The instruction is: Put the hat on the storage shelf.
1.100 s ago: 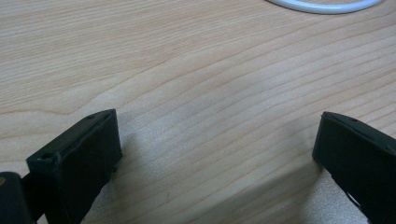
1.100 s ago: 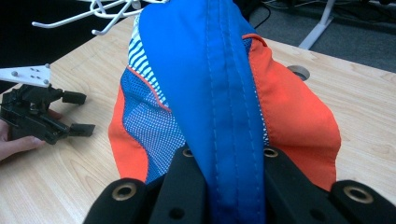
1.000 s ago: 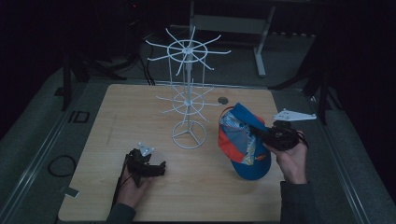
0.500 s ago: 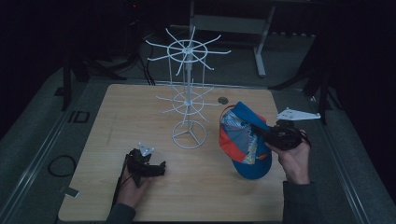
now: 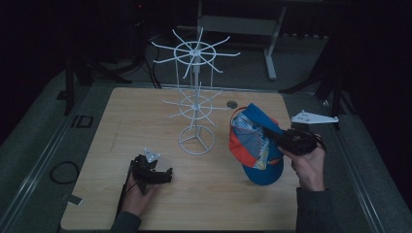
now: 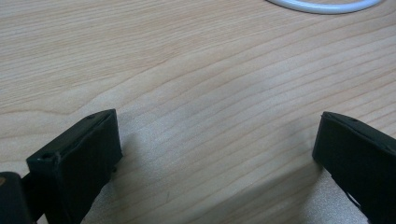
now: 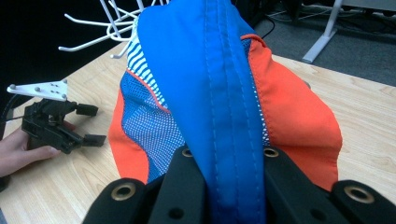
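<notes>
Cap (image 7: 219, 93) of stitched blue-and-orange mesh fabric is pinched in the right gripper's (image 7: 231, 175) jaws; left gripper's (image 6: 217, 149) jaws gape over woodgrain.

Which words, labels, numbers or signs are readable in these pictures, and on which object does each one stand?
"ID": large pale letters on the dark floor at the left of the wooden table, seen in the high view.
No text is readable on the blue and orange cap; its striped and dotted panels carry a pattern, not letters.
No text is visible on the white wire rack.
</notes>
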`<state>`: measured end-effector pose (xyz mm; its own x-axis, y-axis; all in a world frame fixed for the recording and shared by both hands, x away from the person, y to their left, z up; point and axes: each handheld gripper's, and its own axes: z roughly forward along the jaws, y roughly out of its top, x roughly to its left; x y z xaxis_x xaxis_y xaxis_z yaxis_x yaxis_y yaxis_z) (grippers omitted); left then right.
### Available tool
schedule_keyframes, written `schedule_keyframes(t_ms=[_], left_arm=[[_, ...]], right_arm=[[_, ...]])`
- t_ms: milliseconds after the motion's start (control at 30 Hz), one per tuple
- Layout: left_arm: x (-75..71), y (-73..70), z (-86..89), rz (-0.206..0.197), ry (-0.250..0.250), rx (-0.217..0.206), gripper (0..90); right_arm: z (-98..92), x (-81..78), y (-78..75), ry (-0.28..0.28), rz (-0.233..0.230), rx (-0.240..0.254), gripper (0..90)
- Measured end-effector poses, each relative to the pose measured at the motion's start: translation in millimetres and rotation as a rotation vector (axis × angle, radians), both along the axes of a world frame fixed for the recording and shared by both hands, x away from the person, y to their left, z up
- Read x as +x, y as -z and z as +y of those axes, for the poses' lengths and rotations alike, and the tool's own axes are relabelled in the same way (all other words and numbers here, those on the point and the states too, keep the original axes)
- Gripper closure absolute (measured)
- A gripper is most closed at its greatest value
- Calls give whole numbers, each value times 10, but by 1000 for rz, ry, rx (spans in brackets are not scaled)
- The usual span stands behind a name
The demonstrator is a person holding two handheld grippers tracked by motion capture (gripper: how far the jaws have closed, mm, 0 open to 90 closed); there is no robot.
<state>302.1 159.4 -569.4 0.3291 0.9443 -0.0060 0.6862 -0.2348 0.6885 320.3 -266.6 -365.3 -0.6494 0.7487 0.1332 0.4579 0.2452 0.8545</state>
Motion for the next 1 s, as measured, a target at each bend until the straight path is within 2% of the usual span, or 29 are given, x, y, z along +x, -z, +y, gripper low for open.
schedule_keyframes(t_ms=[567, 1000], left_arm=[[0, -1, 0, 1, 0, -1, 14], [1, -1, 1, 0, 2, 1, 14]], right_arm=[[21, -1, -48, -5, -18, 42, 869], [25, -32, -126, -20, -44, 44, 869]])
